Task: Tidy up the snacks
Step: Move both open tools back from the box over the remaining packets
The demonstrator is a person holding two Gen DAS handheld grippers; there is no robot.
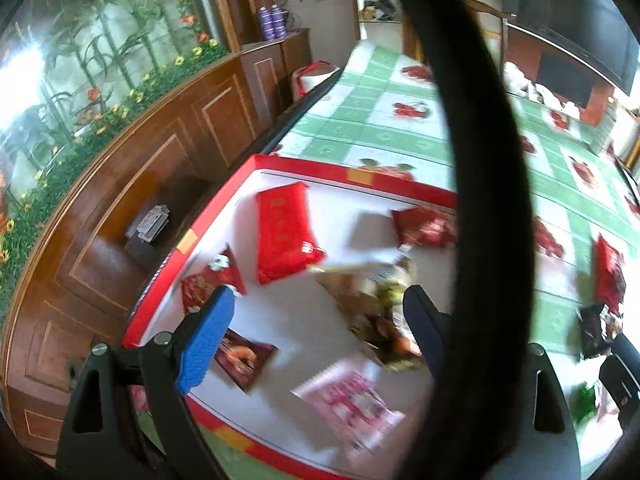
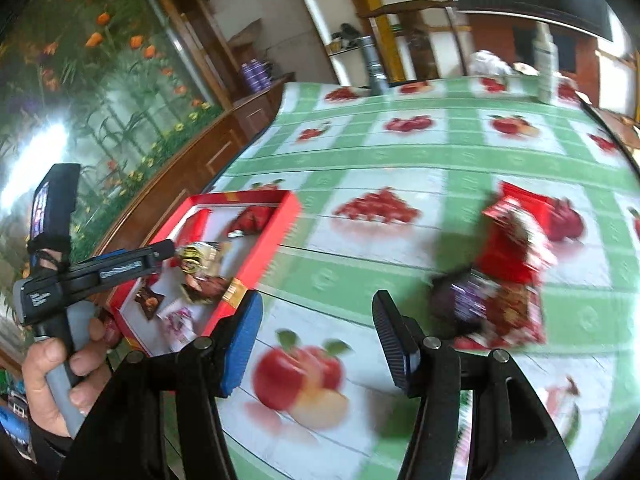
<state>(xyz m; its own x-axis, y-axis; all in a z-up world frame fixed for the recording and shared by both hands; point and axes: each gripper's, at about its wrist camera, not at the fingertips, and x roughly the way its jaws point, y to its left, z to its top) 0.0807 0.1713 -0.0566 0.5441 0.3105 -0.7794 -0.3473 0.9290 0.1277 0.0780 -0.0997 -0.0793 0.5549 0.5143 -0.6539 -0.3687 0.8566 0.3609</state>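
Snack packets lie in two groups on a table covered with a green-and-white checked cloth (image 2: 400, 160) printed with red fruit. One group sits inside a shallow red-rimmed tray with a white floor (image 1: 304, 320), set at the cloth's left edge beside a brown wooden panelled cabinet (image 1: 160, 152). In the tray are a long bright red packet (image 1: 286, 232), a dark red crinkled packet (image 1: 424, 226) near the far rim, a small red packet with white print (image 1: 212, 280) by the left rim, a maroon packet showing a round pastry (image 1: 244, 358), a pink-and-white packet (image 1: 352, 404) near the front, and a gold and brown packet (image 1: 372, 300) in the middle, blurred.

The left gripper (image 1: 316, 320) hangs over the tray with its jaws spread wide; nothing is pressed between them, though the gold and brown packet lies below the gap. A thick black loop crosses the left wrist view and hides part of the right finger. A person's hand (image 2: 60, 372) holds this gripper's grey handle.

The second group lies on the bare cloth well to the right of the tray: a red packet (image 2: 516, 236) and, touching it in front, a dark purple packet (image 2: 464, 300) beside a brown-and-red one (image 2: 516, 308). The right gripper (image 2: 316, 344) hovers over a printed apple, jaws moderately apart and empty, short of these packets.
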